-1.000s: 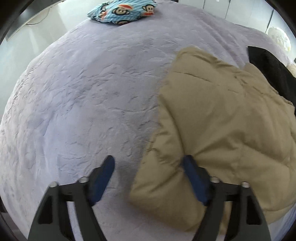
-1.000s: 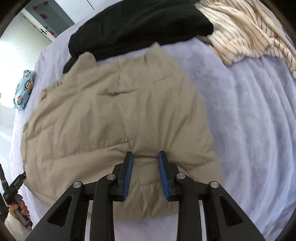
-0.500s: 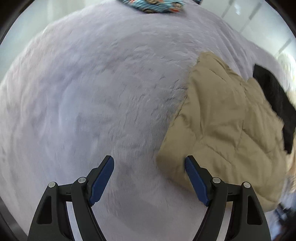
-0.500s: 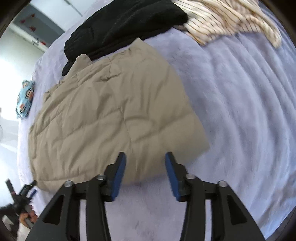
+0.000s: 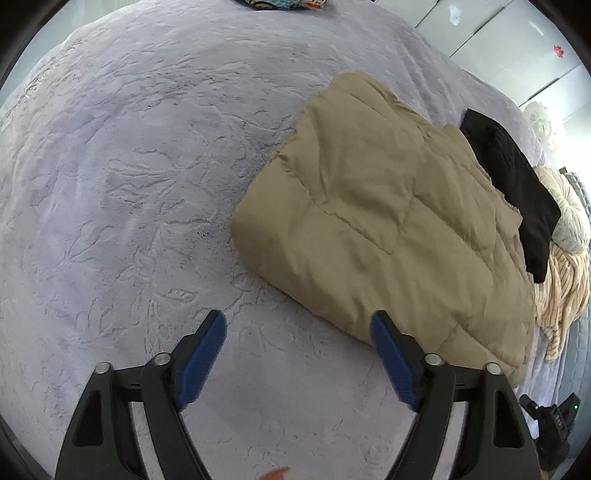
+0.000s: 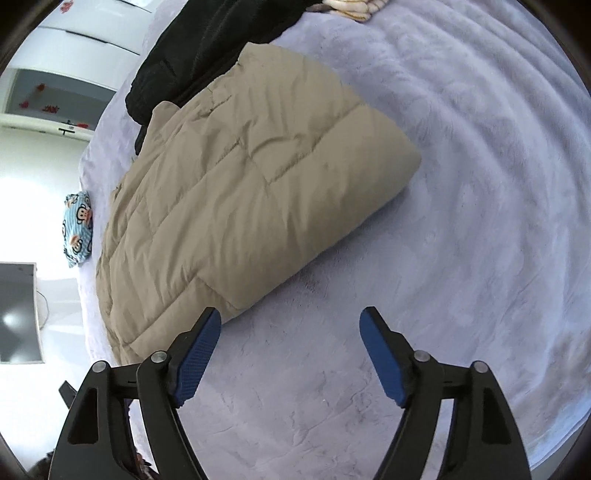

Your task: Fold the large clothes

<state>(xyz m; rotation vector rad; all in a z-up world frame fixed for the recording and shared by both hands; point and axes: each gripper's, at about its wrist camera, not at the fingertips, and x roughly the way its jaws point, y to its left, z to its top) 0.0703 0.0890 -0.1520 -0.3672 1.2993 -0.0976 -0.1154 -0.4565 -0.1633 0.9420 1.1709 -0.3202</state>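
One folded tan quilted puffer jacket (image 5: 388,229) (image 6: 236,206), lying flat on one lilac plush bed cover (image 5: 129,184) (image 6: 461,184). Long axis running diagonally in both wrist views: from the near folded corner toward the far end at one black garment (image 5: 517,184) (image 6: 207,55), which overlaps that end. One cream striped garment (image 5: 565,280) (image 6: 354,7) just beyond the black one. One blue cartoon-monkey pillow (image 6: 77,229) at the far bed edge, well apart from the jacket. Two grippers. Left gripper (image 5: 298,332): blue pads spread wide and opening, only bed cover between them, right pad overlapping the jacket's near edge in view. Right gripper (image 6: 290,328): pads spread and opening, nothing pinched, jacket corner just beside the left pad.
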